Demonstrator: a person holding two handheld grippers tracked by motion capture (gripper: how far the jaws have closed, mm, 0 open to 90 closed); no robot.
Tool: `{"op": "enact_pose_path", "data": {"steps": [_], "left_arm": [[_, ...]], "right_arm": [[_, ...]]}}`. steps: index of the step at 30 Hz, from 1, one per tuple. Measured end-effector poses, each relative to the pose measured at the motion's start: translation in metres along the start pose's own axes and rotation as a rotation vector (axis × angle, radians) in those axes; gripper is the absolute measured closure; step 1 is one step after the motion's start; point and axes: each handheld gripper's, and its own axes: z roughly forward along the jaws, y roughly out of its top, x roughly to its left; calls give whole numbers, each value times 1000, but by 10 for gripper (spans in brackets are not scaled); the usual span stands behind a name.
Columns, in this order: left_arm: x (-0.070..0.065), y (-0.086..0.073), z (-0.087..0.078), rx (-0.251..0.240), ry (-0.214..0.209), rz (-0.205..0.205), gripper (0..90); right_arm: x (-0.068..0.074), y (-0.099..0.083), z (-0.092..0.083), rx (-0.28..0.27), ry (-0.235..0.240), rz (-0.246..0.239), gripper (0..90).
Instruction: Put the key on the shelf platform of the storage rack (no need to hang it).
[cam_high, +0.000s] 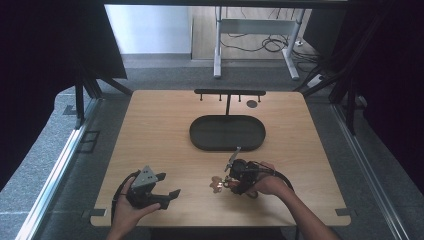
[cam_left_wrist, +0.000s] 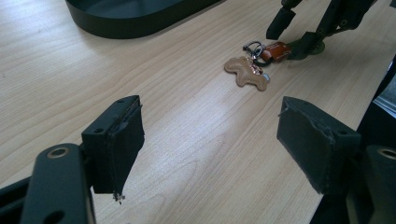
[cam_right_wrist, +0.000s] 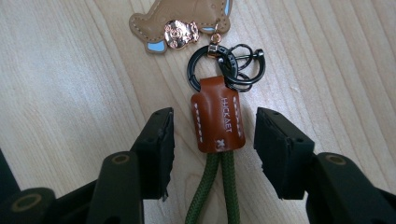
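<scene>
A keychain lies flat on the wooden table: a brown leather tab (cam_right_wrist: 218, 120) on a green cord (cam_right_wrist: 215, 191), black rings (cam_right_wrist: 233, 65) and a tan leather charm (cam_right_wrist: 182, 18). My right gripper (cam_right_wrist: 214, 140) is open, its jaws on either side of the leather tab with a gap on each side. In the high view the right gripper (cam_high: 231, 181) sits just right of the keychain (cam_high: 218, 184). My left gripper (cam_left_wrist: 210, 140) is open and holds nothing, low over the table, looking toward the keychain (cam_left_wrist: 252, 70). In the high view the left gripper (cam_high: 167, 195) is near the front left.
A dark oval tray (cam_high: 200, 136) sits at the table's middle, with a black T-shaped rack (cam_high: 229, 93) behind it and a small dark disc (cam_high: 252, 104) beside that. The tray's rim (cam_left_wrist: 135, 23) is at the top of the left gripper view.
</scene>
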Motion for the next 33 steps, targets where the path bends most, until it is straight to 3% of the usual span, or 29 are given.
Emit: {"op": "enact_pose_path", "data": {"steps": [8,12,17,27,28,29,33], "left_arm": [[0,0,0,-1,0,0,231],[0,0,0,0,0,-1,230],[-1,0,1,4,-3,3,231],[-1,0,0,1,-2,3,231],[0,0,0,0,-1,3,231],[0,0,1,1,0,1,231],[0,-1,1,2,0,-1,231]], "right_arm": [[0,2,7,48,-13,-7,524],[0,3,7,45,-7,-4,542],[-4,3,6,38,-4,8,644],[-5,2,5,37,10,14,667],[-6,1,4,32,18,18,667],[-8,1,-2,-13,38,31,668],[-8,1,-14,-48,35,32,669]]}}
